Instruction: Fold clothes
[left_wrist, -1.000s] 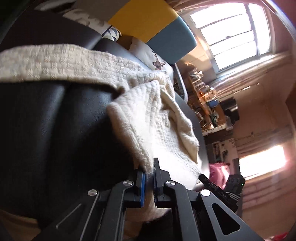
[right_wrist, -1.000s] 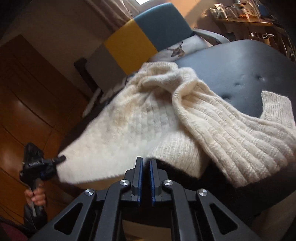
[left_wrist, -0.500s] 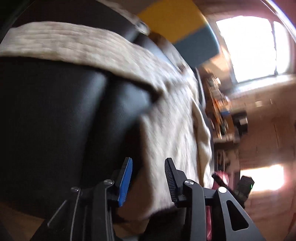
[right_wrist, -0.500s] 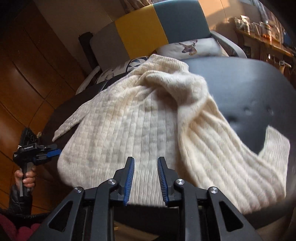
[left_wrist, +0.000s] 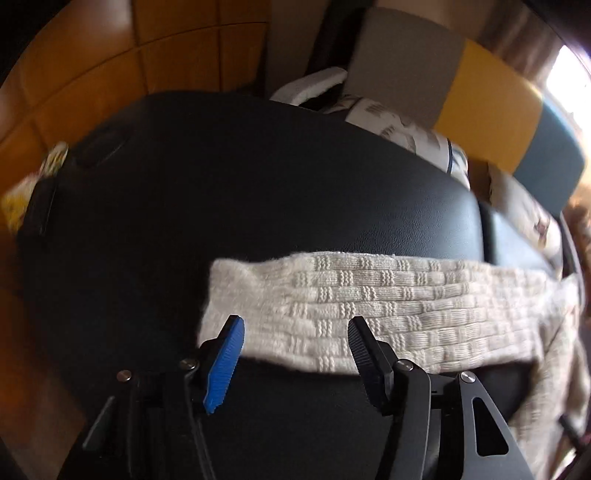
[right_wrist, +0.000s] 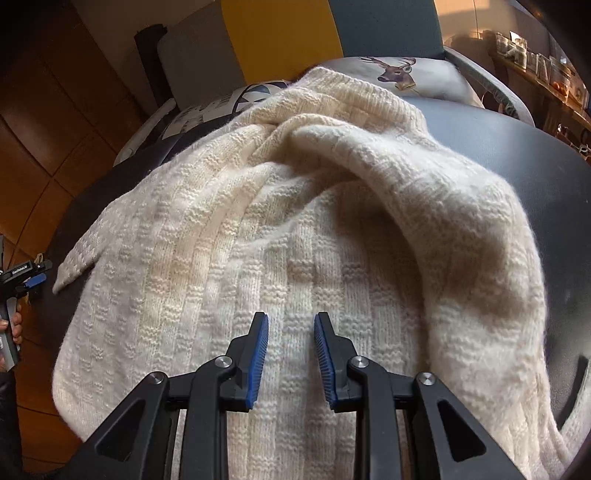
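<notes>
- Left wrist view shows the left gripper (left_wrist: 295, 328) with its jaws wide apart and nothing between them, poised just over the free end of a cream sleeve (left_wrist: 351, 310) that lies flat across the black leather seat (left_wrist: 258, 192).
- Right wrist view shows the right gripper (right_wrist: 290, 347) with its jaws parted and empty, directly above the body of the cream sweater (right_wrist: 295, 221), which is spread over the same seat with its far sleeve bunched in a thick roll toward the seat's right side.
- Seen from the right wrist, the left gripper sits just off the seat's left edge, beside the sleeve tip, held in a person's hand (right_wrist: 11, 321).
- Risk: the knit is thick and loose, so a shallow bite at the sleeve end would probably slip out on lifting; a deep one could catch the leather.
- Risk: the hem seems to hang over the seat's near edge, though the view is poor there, and a pull on the sleeve could drag the whole sweater off.
- Against half a second ago, the left gripper has swung round to face the sleeve squarely, and the right has moved in closer over the sweater; a second ago both jaws were closed.
</notes>
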